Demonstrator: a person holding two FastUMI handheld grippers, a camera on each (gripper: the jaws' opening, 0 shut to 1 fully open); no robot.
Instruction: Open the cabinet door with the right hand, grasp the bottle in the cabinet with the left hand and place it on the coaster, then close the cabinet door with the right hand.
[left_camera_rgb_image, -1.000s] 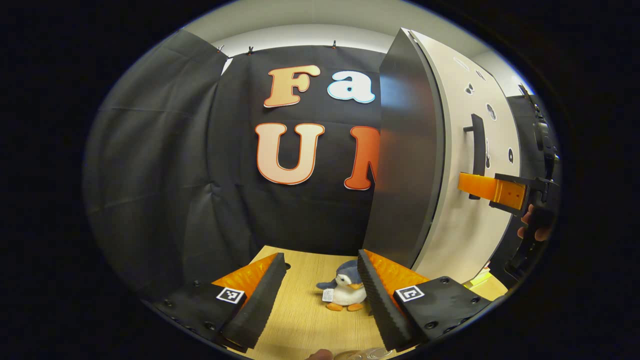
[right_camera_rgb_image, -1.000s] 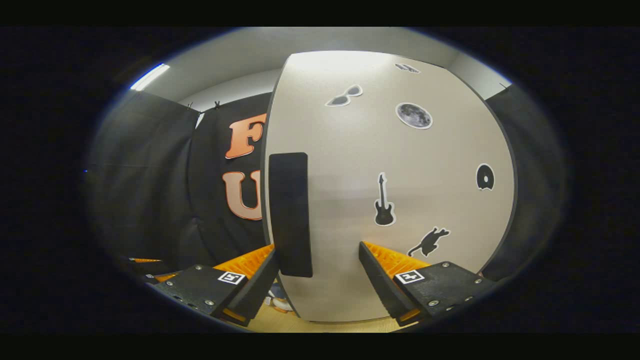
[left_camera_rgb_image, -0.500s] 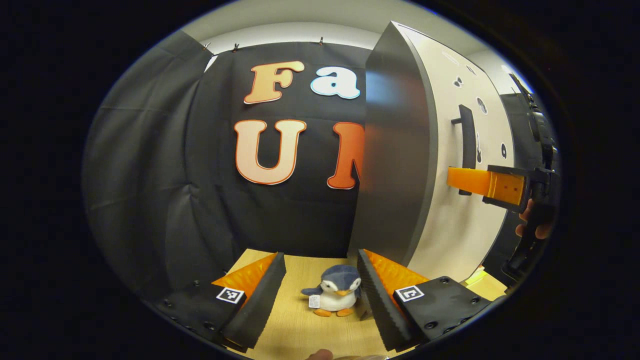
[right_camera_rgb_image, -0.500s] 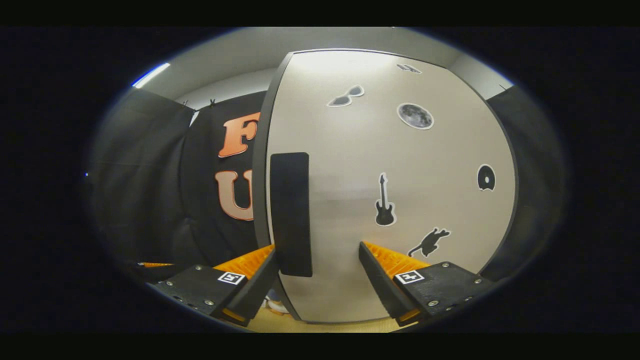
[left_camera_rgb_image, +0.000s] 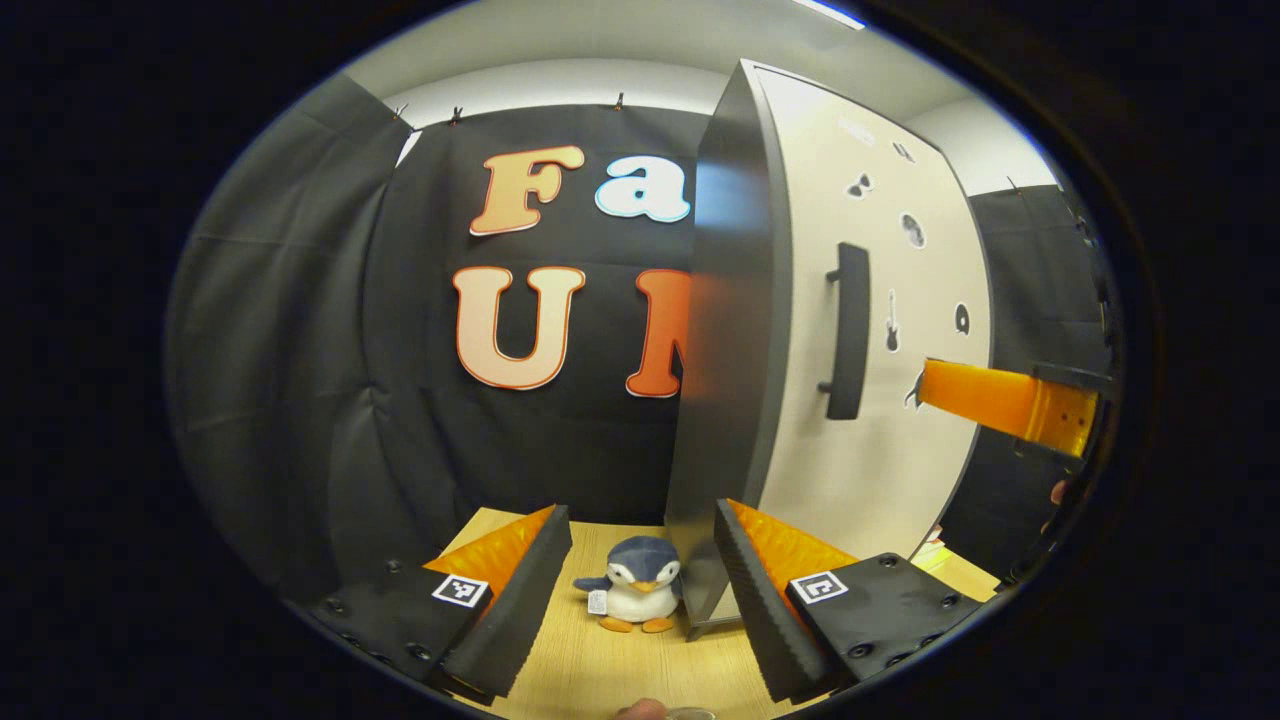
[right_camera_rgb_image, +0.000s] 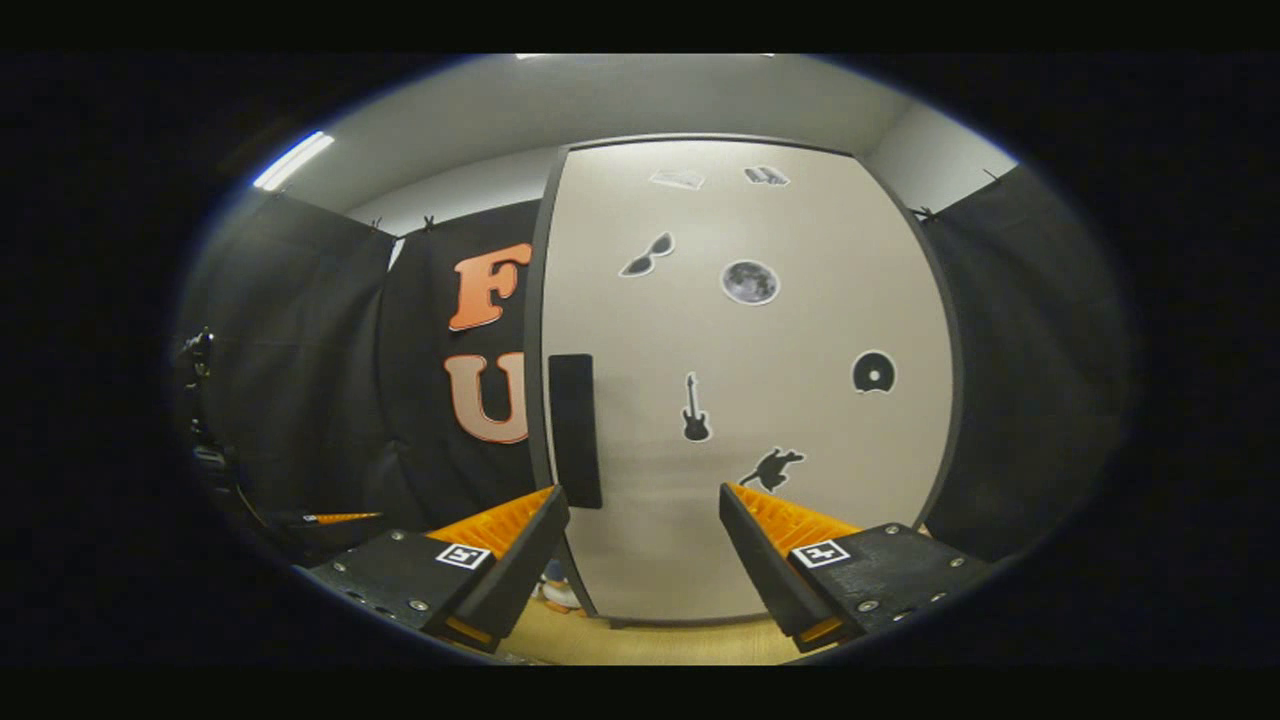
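beige cabinet door (right_camera_rgb_image: 740, 400) with black stickers, black handle (right_camera_rgb_image: 575, 430).

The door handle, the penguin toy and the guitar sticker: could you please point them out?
door handle (left_camera_rgb_image: 850, 330), left gripper view, mid bar.
penguin toy (left_camera_rgb_image: 632, 598), left gripper view, white belly.
guitar sticker (right_camera_rgb_image: 695, 410), right gripper view, body.

One cabinet (left_camera_rgb_image: 730, 350), with one door (right_camera_rgb_image: 740, 400) and one black handle (right_camera_rgb_image: 575, 430) on the door's 9 o'clock edge. Stickers on the door come to six: one pair of sunglasses (right_camera_rgb_image: 646, 255) up around 11 o'clock, one moon (right_camera_rgb_image: 750, 282), one guitar (right_camera_rgb_image: 695, 408) near the middle, one disc (right_camera_rgb_image: 873, 372) at 3 o'clock, one cat (right_camera_rgb_image: 770, 467) toward 5 o'clock, plus two small blurry ones (right_camera_rgb_image: 767, 176) at 12 o'clock, too fuzzy to name. One plush penguin (left_camera_rgb_image: 632, 598) on the one wooden table (left_camera_rgb_image: 600, 660). Two grippers in total: the left gripper (left_camera_rgb_image: 640, 590) and the right gripper (right_camera_rgb_image: 645, 560), two fingers each.
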